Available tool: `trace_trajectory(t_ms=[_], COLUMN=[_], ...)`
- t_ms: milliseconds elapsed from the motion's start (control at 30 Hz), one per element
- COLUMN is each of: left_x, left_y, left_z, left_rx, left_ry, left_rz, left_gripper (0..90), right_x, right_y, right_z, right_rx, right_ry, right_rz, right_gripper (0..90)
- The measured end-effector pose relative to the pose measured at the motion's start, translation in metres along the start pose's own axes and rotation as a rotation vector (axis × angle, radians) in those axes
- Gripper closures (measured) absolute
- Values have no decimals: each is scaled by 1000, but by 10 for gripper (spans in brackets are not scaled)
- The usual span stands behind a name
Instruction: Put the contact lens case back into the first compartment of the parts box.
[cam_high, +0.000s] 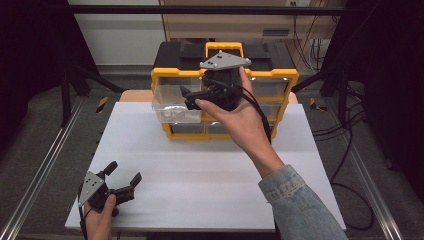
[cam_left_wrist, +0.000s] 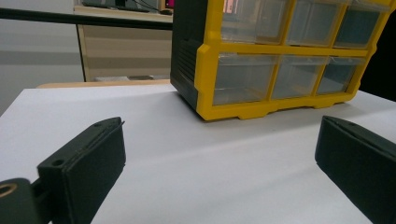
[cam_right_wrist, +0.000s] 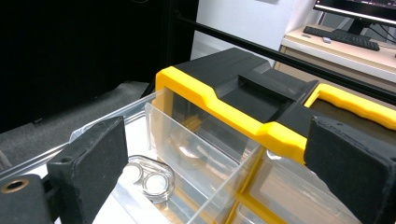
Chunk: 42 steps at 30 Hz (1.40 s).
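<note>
Item: yellow-and-black drawer organiser (cam_high: 226, 67), standing at the far middle of the white table (cam_high: 200, 170). Black top with a yellow carry handle (cam_high: 224, 46); rows of clear plastic drawers in a yellow frame.

Item: clear drawer (cam_high: 172, 102), upper left of the organiser, pulled out toward the person and overhanging the table. In the right gripper view the drawer (cam_right_wrist: 140, 154) lies open beneath the tool, with a clear divider wall across it.

Item: small clear contact-lens-type case (cam_right_wrist: 148, 179) with two round wells, lying inside the pulled-out drawer, near its front. In the high view it reads as a pale shape (cam_high: 172, 113) through the drawer wall.

Item: right tool (cam_high: 187, 97), held in the right hand (cam_high: 240, 117) over the open drawer, pointing left across the organiser's front. Jaws spread wide, released, nothing between the pads; the lens case lies below and apart from them.

Item: left tool (cam_high: 122, 172), held in the left hand (cam_high: 100, 212) at the near left corner of the table, well apart from the organiser. Jaws spread wide and empty, bare table surface between them.
</note>
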<state>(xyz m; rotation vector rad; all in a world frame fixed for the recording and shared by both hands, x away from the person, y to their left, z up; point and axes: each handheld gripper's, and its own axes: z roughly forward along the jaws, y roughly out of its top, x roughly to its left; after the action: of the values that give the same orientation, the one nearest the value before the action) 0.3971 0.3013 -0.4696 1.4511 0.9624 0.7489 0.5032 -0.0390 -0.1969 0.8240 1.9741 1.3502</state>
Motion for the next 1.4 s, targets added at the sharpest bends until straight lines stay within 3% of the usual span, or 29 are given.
trace_trajectory(t_ms=[1400], left_x=[1], left_y=[0], left_z=[0], left_rx=[-1], left_ry=[4], left_rz=[1], left_gripper=[15], right_x=[-16], right_y=[-10], right_z=[-36], right_rx=[-27], right_ry=[-26], right_rz=[-12], right_gripper=[65])
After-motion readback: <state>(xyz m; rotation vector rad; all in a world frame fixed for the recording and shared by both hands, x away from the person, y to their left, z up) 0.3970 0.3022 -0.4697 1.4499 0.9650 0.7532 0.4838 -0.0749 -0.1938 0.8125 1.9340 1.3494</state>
